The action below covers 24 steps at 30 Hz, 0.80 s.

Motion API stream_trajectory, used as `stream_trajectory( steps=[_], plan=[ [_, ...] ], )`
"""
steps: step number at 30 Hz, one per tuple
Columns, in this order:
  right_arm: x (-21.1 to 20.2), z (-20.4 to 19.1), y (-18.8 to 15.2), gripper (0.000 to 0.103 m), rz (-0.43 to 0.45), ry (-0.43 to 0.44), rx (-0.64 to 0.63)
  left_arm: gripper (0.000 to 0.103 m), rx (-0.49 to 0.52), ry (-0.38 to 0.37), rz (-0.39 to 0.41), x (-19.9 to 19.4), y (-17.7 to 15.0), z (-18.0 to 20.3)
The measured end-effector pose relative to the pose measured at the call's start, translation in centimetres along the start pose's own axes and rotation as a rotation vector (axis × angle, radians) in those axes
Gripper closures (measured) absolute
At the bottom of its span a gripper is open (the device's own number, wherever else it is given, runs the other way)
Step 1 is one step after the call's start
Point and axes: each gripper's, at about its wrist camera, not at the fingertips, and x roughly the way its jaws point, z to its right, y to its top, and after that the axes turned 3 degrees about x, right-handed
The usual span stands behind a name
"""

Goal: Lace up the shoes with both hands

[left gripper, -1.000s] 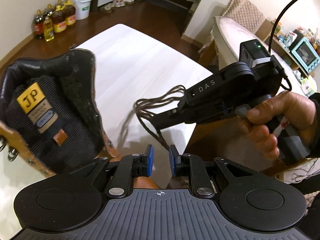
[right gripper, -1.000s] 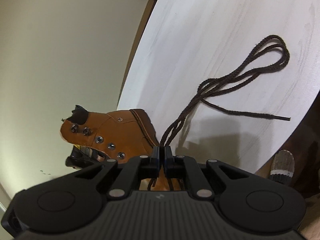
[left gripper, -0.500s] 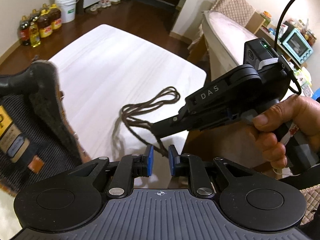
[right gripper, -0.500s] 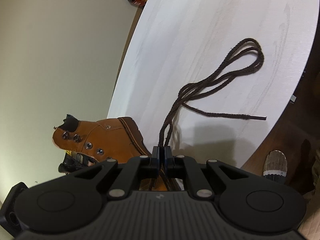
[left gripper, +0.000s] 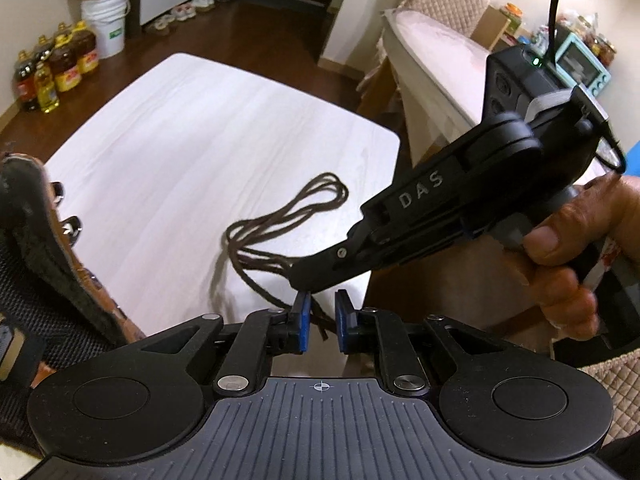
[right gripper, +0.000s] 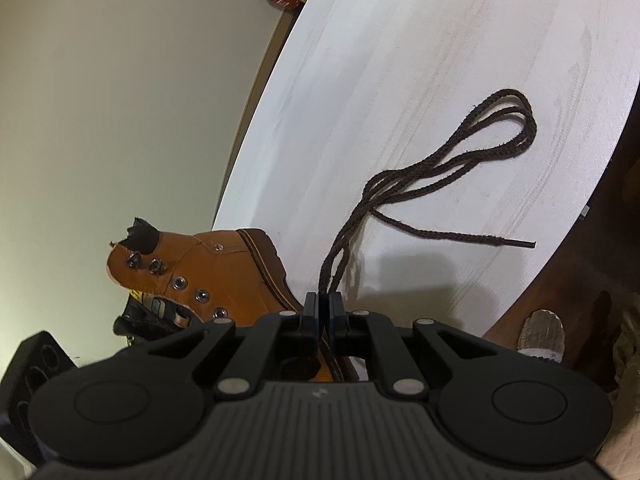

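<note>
The dark brown braided shoelace point(right gripper: 448, 168) is seen spread in loose loops across the white wood-grain bench point(right gripper: 420, 40), one tipped end lying free toward the bench edge. A bunch of its strands is pinched between the closed pads of the right tongs point(right gripper: 324, 308), lifted just above the surface. The tan leather ankle boot with metal eyelets point(right gripper: 208, 272) is seen near the bench's edge, close beside those tongs.

As far as can be judged, the lacing itself lies ahead: the eyelets visible in the right wrist view are bare of cord, and no lace is seen running through the boot. Whether lower eyelets hold any cord cannot be told, since the front of the boot is hidden behind the tool body. Threading, crossing and tightening are all judged to be left.

The left tongs point(left gripper: 321, 322) are held slightly apart, blue pads facing, with a strand of lace passing in the gap between them; nothing is seen to be clamped there.

The left wrist view alone gives the right-hand tool from outside, gripped by a hand point(left gripper: 576, 264), and the boot's dark mesh lining point(left gripper: 44, 300) close up at the left edge. The right wrist view alone shows the boot's outer flank, its row of eyelets, and the lace's loose end.
</note>
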Motion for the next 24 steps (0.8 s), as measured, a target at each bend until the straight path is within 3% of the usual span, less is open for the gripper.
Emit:
stream_trajectory(
  steps=[5,11,16,24],
  plan=[
    [-0.3,-0.3,0.1,0.097,0.002,-0.007,-0.028,0.090,0.015,-0.007,-0.048,1.0,-0.4,0.0],
    [-0.4,-0.3,0.3,0.097,-0.004,-0.015,-0.047,0.100,-0.021,-0.035,-0.048,1.1,-0.2,-0.4],
    [-0.7,0.0,0.4,0.089,0.009,-0.042,-0.040,0.100,-0.057,-0.028,-0.021,-0.7,0.2,-1.0],
    [-1.6,2.1,0.1,0.089,-0.011,0.067,0.147,0.100,-0.046,-0.003,0.004,-3.3,0.7,-1.0]
  ],
)
